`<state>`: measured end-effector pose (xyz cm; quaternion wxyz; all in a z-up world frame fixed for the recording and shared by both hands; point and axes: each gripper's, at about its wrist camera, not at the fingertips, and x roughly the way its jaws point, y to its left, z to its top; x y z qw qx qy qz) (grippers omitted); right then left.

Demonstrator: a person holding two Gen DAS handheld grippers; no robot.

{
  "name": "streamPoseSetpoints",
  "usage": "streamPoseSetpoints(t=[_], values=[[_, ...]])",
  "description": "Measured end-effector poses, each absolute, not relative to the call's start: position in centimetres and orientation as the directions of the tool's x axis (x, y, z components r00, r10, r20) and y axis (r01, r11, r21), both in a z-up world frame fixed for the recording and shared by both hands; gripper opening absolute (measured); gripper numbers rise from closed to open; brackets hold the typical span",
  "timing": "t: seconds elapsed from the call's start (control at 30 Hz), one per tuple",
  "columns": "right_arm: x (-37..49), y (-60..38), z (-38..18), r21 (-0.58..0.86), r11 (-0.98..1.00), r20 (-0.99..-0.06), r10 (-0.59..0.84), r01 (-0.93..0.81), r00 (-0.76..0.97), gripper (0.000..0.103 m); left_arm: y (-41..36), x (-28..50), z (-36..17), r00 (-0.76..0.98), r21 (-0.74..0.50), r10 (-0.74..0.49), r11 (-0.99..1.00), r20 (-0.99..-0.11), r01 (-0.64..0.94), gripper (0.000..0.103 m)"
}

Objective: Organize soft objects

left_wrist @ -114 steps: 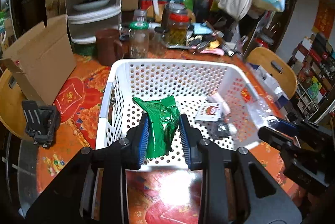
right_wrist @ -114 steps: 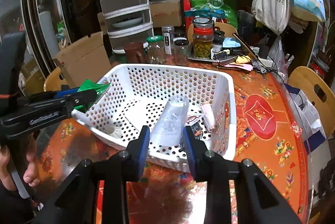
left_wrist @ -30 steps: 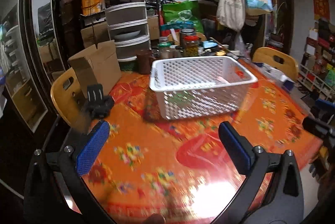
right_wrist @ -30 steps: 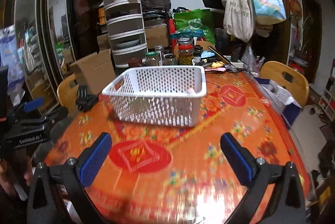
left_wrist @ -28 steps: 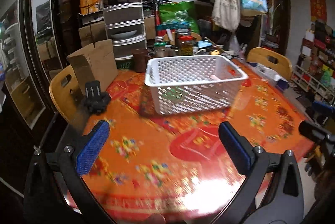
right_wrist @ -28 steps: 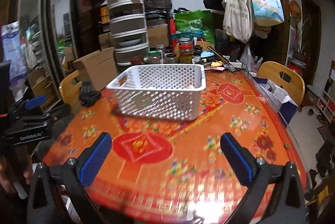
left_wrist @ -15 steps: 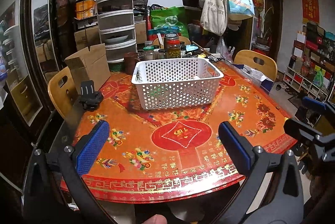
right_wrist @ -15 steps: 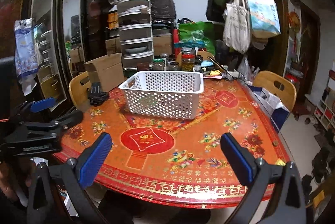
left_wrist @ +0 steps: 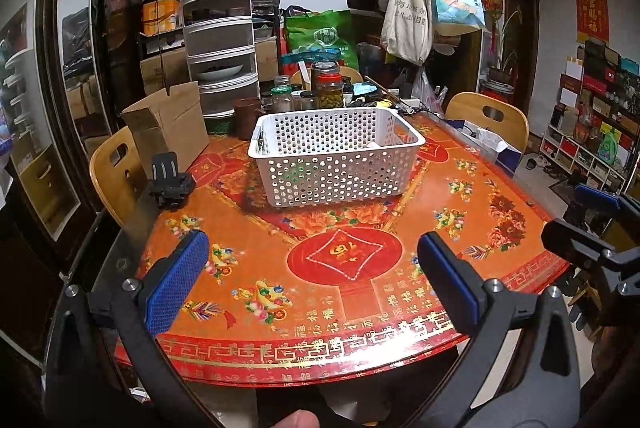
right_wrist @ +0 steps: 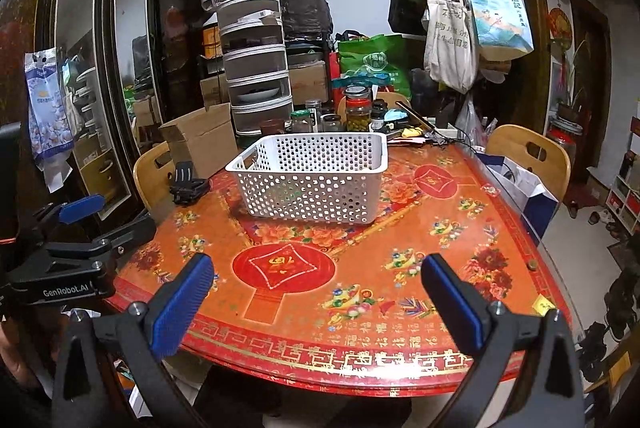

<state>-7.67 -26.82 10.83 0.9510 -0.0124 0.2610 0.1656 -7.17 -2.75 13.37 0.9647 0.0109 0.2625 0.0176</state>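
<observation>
A white perforated basket (left_wrist: 336, 164) (right_wrist: 312, 180) stands near the middle of the red patterned table (left_wrist: 348, 260) (right_wrist: 360, 268). Through its holes a green packet (left_wrist: 296, 170) (right_wrist: 290, 194) shows inside; other contents are mostly hidden by the wall. My left gripper (left_wrist: 312, 280) is held back over the table's near edge, open wide and empty. My right gripper (right_wrist: 316, 292) is likewise open and empty, well short of the basket. Each gripper appears at the edge of the other's view.
A black gripper-like mount (left_wrist: 170, 180) lies on the table left of the basket. A cardboard box (left_wrist: 168, 124), stacked drawers (left_wrist: 220, 40) and jars (left_wrist: 328, 84) crowd the far side. Wooden chairs (left_wrist: 114, 172) (left_wrist: 488, 116) stand at left and right.
Both grippers let go of the green packet and the clear bag into the basket, opened wide, and drew far back from the basket to the table's near edge.
</observation>
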Motion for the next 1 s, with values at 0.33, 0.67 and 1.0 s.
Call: streamPoseSetpoints(t=[0.33,0.67,1.0], values=[[-7.82,-26.72,10.76,0.069,0.943,-0.501,0.314,-0.325,0.806,0.103,-2.67,-7.09,13.25,0.86,0.03,0.037,0.999,-0.509,-0.026,0.103],[-7.89,-26.39,10.74,0.074,0.942,-0.502,0.319,-0.327,0.804,0.103,-2.72,-7.13,13.22,0.86,0.029,0.035,0.999,-0.51,-0.024,0.103],[-7.86,-26.52,10.78,0.075,0.942,-0.502,0.32,-0.328,0.804,0.103,-2.92,-7.12,13.09,0.858,0.028,0.035,0.999,-0.512,-0.024,0.103]])
